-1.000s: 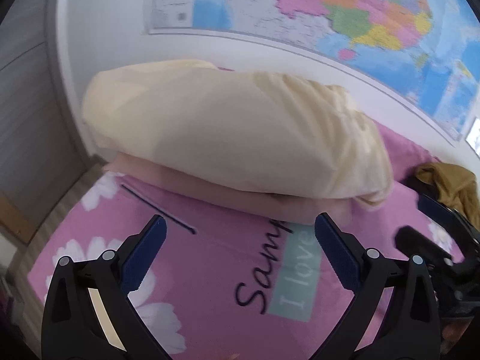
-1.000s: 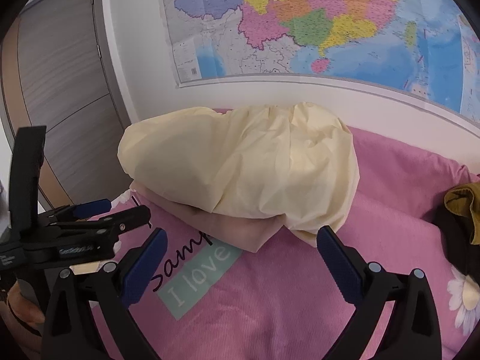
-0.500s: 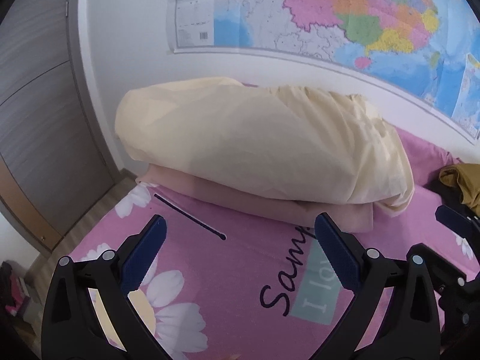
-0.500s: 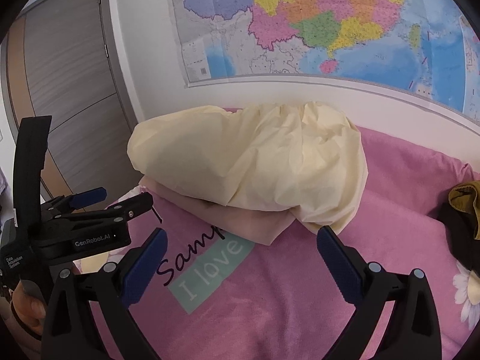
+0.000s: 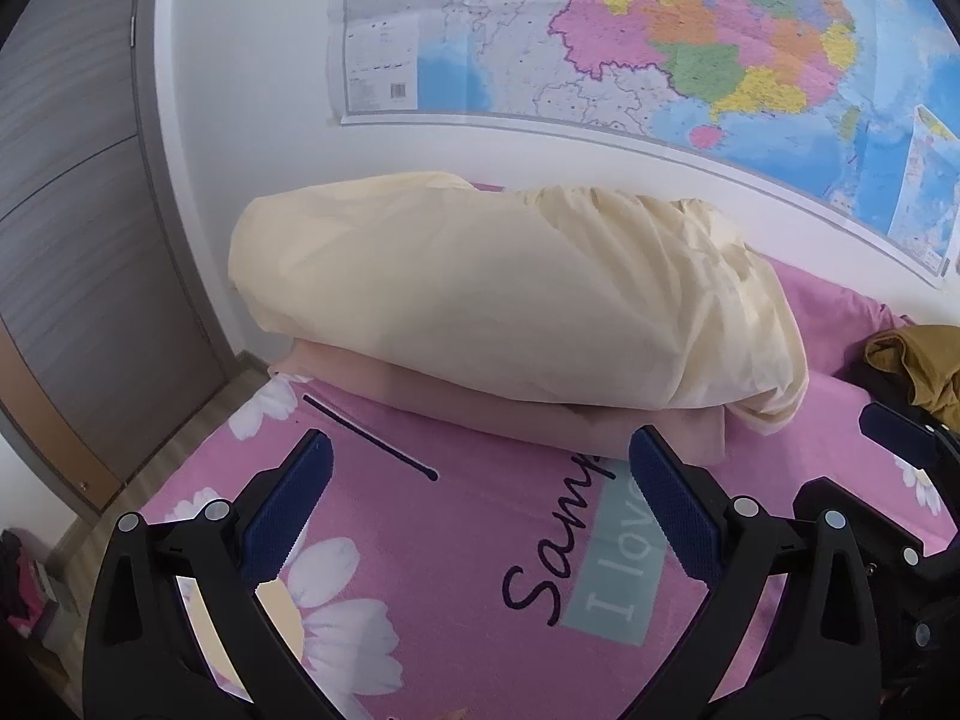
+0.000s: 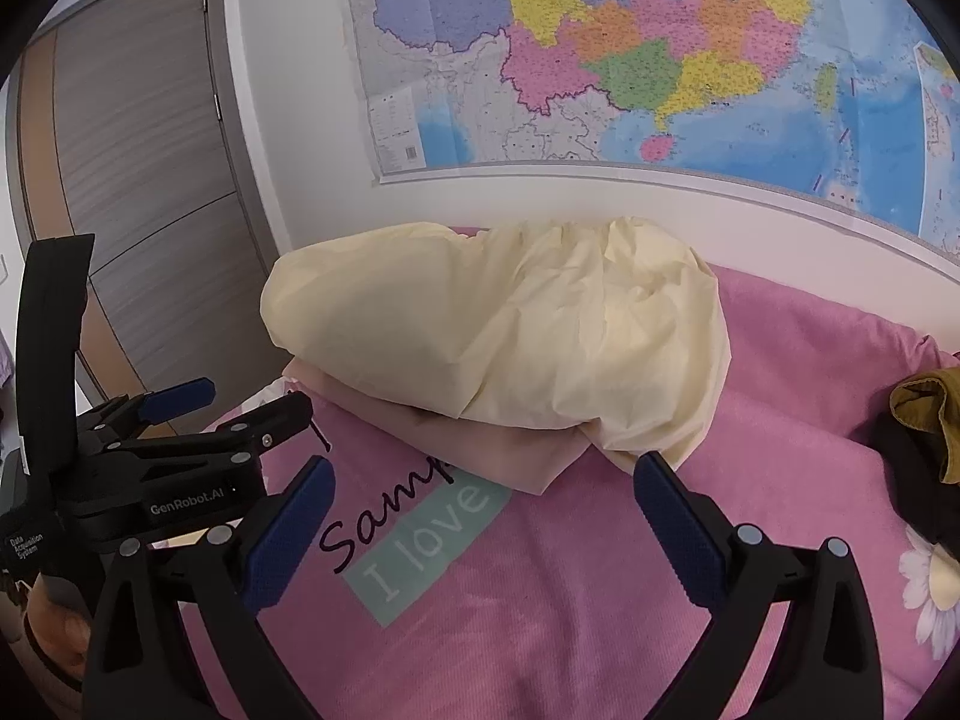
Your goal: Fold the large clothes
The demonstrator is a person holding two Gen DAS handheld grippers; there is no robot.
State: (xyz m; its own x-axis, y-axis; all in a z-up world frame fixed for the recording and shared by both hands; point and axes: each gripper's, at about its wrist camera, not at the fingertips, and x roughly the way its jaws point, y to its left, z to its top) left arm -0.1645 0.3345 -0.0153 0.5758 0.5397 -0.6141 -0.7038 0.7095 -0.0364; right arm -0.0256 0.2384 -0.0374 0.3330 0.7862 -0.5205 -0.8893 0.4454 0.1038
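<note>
Garment [image 6: 927,414] of mustard colour, crumpled at the far right of the bed [image 6: 540,612], apparently on top of some dark cloth [image 6: 906,480]; partly cut off by the frame edge in both views. Probably soft, light and limp, with no stiffness, so likely to sag and bunch when lifted. Best taken by pinching two points on one edge, such as shoulders or hem, one per gripper, then pulled out flat. Left gripper [image 5: 480,438] and right gripper [image 6: 483,462] side by side above the flowered pink sheet, jaws released wide, grasping nothing, well apart from the garment. Further back, cream pillow [image 5: 510,300] resting on folded pale pink blanket [image 5: 480,414]. Above, map [image 5: 660,30] on the wall.
</note>
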